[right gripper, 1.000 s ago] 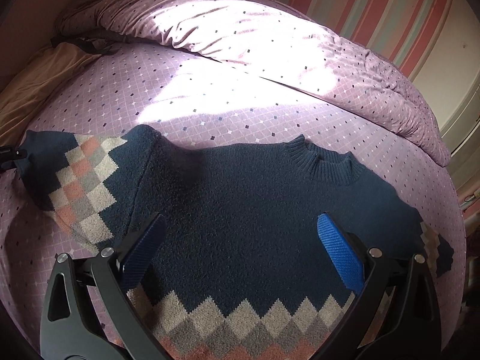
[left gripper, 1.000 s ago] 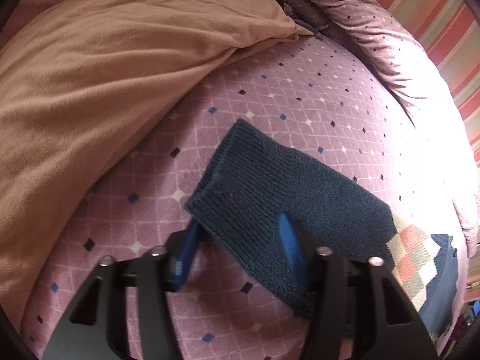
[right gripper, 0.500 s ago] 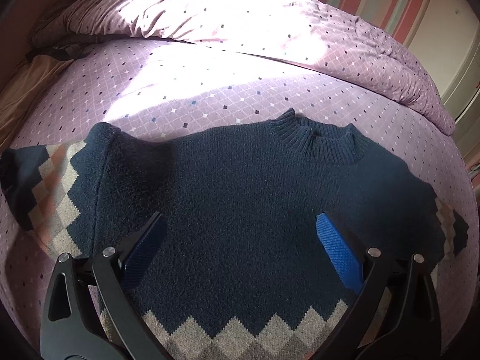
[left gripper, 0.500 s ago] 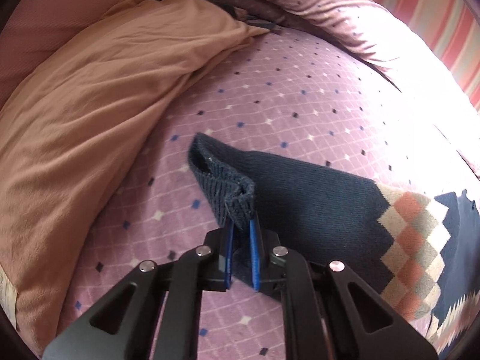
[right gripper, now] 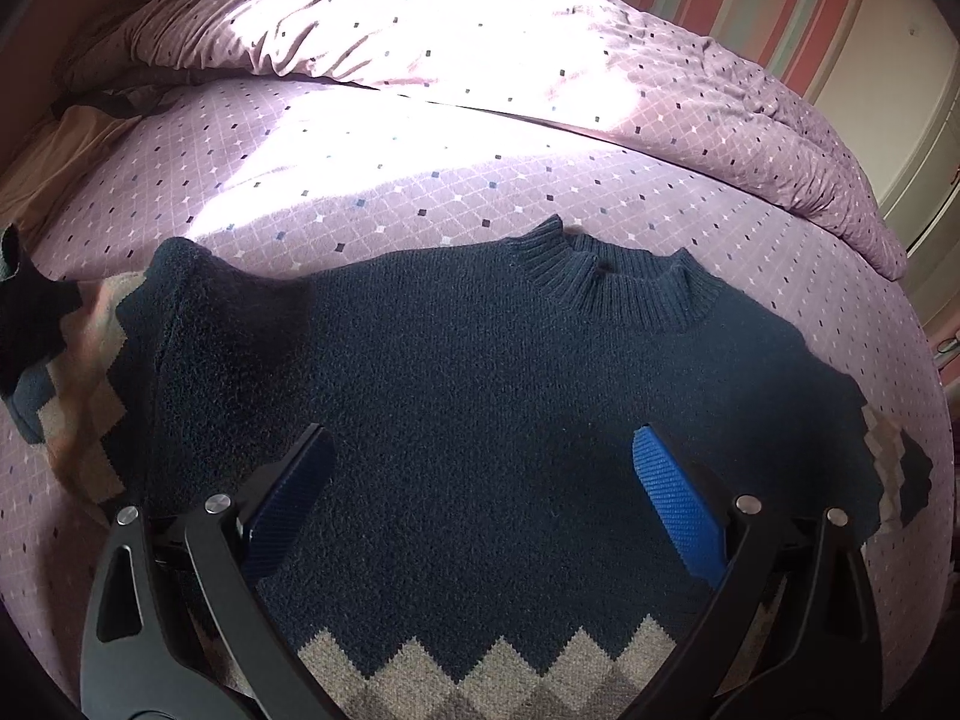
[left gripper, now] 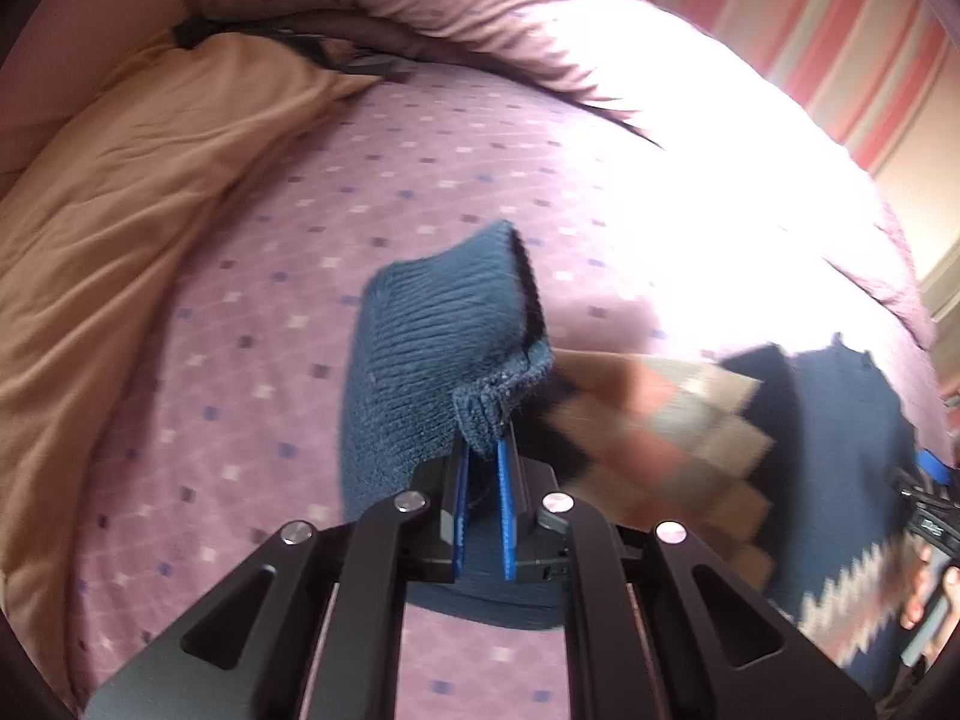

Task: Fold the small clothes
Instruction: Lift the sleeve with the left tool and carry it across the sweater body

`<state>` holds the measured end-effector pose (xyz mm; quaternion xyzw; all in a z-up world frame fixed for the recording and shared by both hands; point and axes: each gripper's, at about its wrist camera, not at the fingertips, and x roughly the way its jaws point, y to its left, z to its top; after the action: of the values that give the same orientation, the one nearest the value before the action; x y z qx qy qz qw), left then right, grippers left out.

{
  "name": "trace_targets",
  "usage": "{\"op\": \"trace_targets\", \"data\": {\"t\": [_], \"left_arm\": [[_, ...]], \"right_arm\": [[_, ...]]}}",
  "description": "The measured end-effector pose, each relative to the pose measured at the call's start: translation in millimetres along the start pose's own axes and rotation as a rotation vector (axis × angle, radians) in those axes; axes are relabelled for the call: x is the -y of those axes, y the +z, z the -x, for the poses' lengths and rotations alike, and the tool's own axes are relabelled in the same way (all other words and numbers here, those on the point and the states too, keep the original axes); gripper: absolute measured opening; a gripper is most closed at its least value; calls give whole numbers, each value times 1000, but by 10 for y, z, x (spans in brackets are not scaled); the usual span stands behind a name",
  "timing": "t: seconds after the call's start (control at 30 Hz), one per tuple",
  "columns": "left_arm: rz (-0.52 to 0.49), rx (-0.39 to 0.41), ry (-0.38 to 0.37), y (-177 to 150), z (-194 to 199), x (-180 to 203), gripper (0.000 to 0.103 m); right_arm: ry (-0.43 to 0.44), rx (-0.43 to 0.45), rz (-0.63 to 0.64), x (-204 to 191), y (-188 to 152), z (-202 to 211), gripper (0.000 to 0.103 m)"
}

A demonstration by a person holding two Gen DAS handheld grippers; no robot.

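**Sleeve cuff pinched and raised; body of the sweater flat beneath a spread gripper**

Nearest, in the left wrist view, the left gripper [left gripper: 482, 468] has its blue pads [left gripper: 506, 510] pressed together on the ribbed cuff [left gripper: 444, 354] of the navy sweater's sleeve. The cuff stands bunched above the fingertips, clear of the bedspread [left gripper: 252, 360], with a shadow under it. The sleeve trails off to the right of the gripper, its diamond-patterned band [left gripper: 672, 420] blurred, toward the dark body of the garment. At the far right edge a person's fingers [left gripper: 924, 594] and part of the other tool can be seen.

In the right wrist view, the right gripper [right gripper: 480, 498] hangs with its jaws spread wide and nothing between the pads. The sweater [right gripper: 480, 372] lies flat directly below and ahead of it, the grey diamond hem [right gripper: 480, 672] closest, the ribbed collar [right gripper: 618, 288] farther off. The left sleeve [right gripper: 66, 372] is at the picture's left edge; the other sleeve [right gripper: 894, 468] lies out to the right.

Beyond the garment are the purple patterned bedspread, a tan blanket [left gripper: 120, 210], a rumpled duvet [right gripper: 480, 42] in bright sunlight, and a striped wall [left gripper: 810, 24].
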<state>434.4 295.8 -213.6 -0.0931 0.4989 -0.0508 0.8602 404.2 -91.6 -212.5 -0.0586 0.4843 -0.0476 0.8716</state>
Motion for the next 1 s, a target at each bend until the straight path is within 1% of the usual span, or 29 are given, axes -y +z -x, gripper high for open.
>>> {"op": "trace_targets", "data": {"t": [0.13,0.37,0.53,0.6,0.8,0.9,1.0], "left_arm": [[-43,-17,-90,-58,37,530,8],[-74,-44,-217,-260,98,1401,8],[-89,-90,-315,-400,54,2134,8],[-96,-107,-339,-441,-2,2406,8],[-94,-136,-422,-602,-131,3180,8],[-104,-141,-467,-624,-175,3539,8],[-122,-156,-495,-679,-259,3910,8]], "right_arm": [[4,10,-25,174,-23,48,99],[6,21,-66,505,-102,87,99],[16,18,-88,753,-162,68,99],[13,21,-93,866,-187,60,99],[-2,32,-116,1340,-289,23,99],[-14,13,-133,1627,-401,-28,99],[-30,-3,-144,1906,-503,-67,98]]}}
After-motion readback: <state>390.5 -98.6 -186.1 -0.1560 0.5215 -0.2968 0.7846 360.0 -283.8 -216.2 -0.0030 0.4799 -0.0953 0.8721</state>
